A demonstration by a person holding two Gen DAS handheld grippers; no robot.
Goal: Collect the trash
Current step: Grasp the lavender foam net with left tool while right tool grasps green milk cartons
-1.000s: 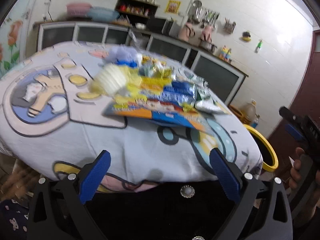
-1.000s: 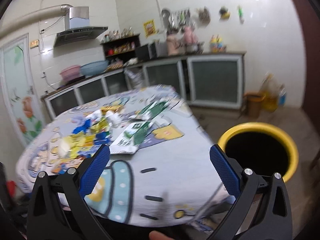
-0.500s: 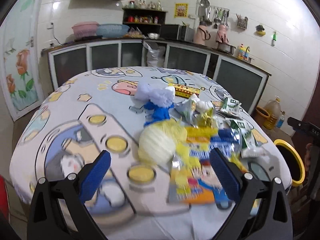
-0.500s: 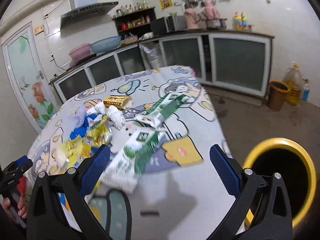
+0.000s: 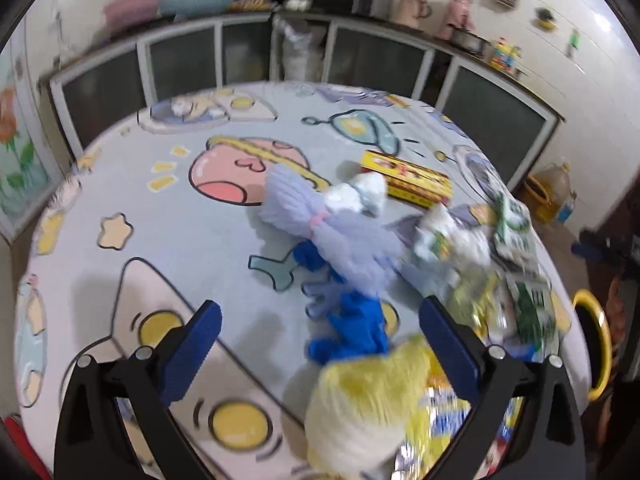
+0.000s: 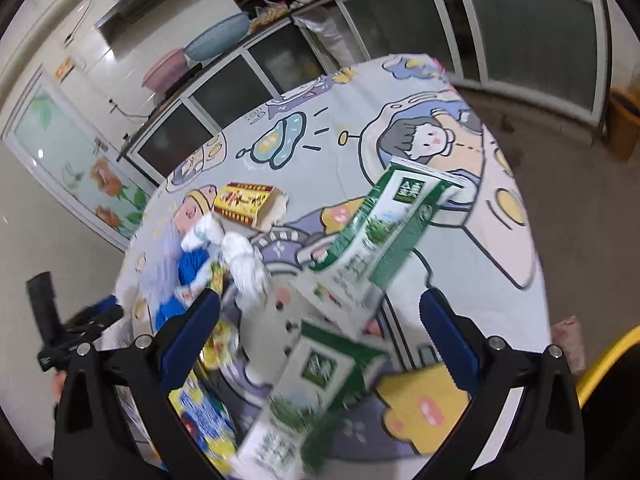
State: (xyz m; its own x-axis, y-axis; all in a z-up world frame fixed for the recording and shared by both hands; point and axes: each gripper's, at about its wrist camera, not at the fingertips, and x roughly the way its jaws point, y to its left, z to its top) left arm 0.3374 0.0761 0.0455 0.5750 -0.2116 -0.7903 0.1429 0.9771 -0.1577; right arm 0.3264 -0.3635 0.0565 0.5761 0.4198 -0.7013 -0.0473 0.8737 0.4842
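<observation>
Trash lies on a round table under a cartoon cloth (image 5: 200,240). My left gripper (image 5: 320,336) is open over a blue glove (image 5: 352,328), with a yellow fluffy wad (image 5: 368,404) just below and a lilac one (image 5: 332,224) beyond. A yellow-red box (image 5: 404,178) and crumpled white wrappers (image 5: 448,240) lie further right. My right gripper (image 6: 320,332) is open above two flattened green-and-white cartons (image 6: 384,232), (image 6: 320,376). The yellow-red box (image 6: 248,202) and white wads (image 6: 244,260) lie to their left.
A yellow-rimmed black bin stands on the floor right of the table (image 5: 596,344), its rim also in the right wrist view (image 6: 608,364). Glass-fronted kitchen cabinets (image 5: 360,56) run behind the table. An oil bottle (image 5: 556,184) sits on the floor.
Both grippers have moved forward and down over the table, from its edge to above the trash. The left now hovers over the glove, the right over the cartons. Both stayed open.
</observation>
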